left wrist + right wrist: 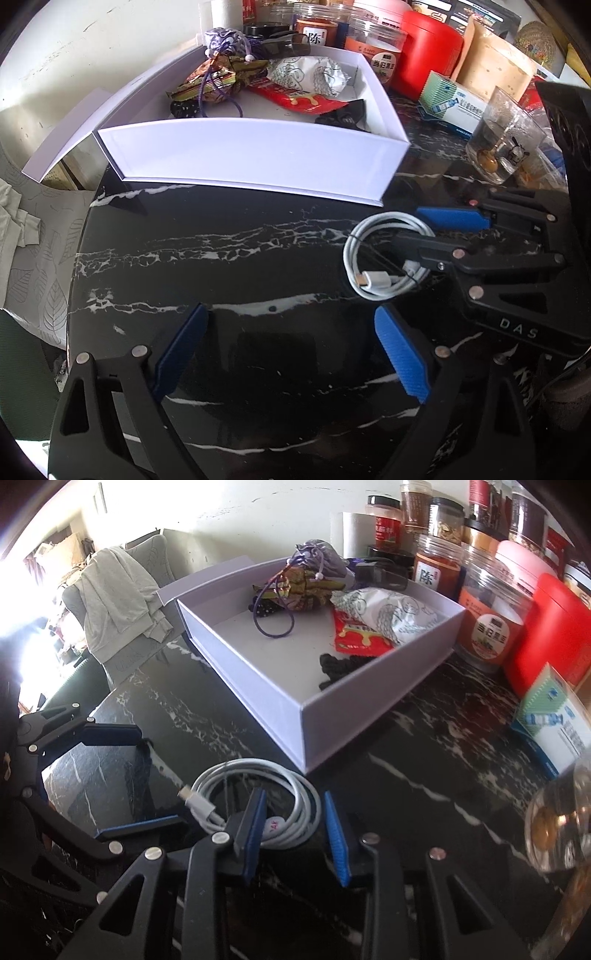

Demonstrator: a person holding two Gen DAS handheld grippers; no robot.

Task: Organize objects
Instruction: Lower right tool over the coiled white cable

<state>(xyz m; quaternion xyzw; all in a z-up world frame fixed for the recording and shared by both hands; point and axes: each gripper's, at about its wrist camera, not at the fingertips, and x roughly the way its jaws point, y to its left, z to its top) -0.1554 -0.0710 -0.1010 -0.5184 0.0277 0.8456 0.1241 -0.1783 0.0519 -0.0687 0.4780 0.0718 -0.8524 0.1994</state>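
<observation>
Black marble table (221, 258): white box (255, 162) towards its back edge, part-filled. Coiled white cable (258, 797) lies on the table, just before the box's near corner. Right gripper (295, 830) straddles the coil, jaws not yet clamped; left gripper (291, 347) released, empty. Risk: one strand pinched, coil unravelling. Legible: "DAS" on the right gripper.

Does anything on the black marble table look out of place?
Yes: the coiled white charging cable lies loose on the black marble table, outside the white cardboard box holding the other small items. The right gripper straddles its coil.
</observation>
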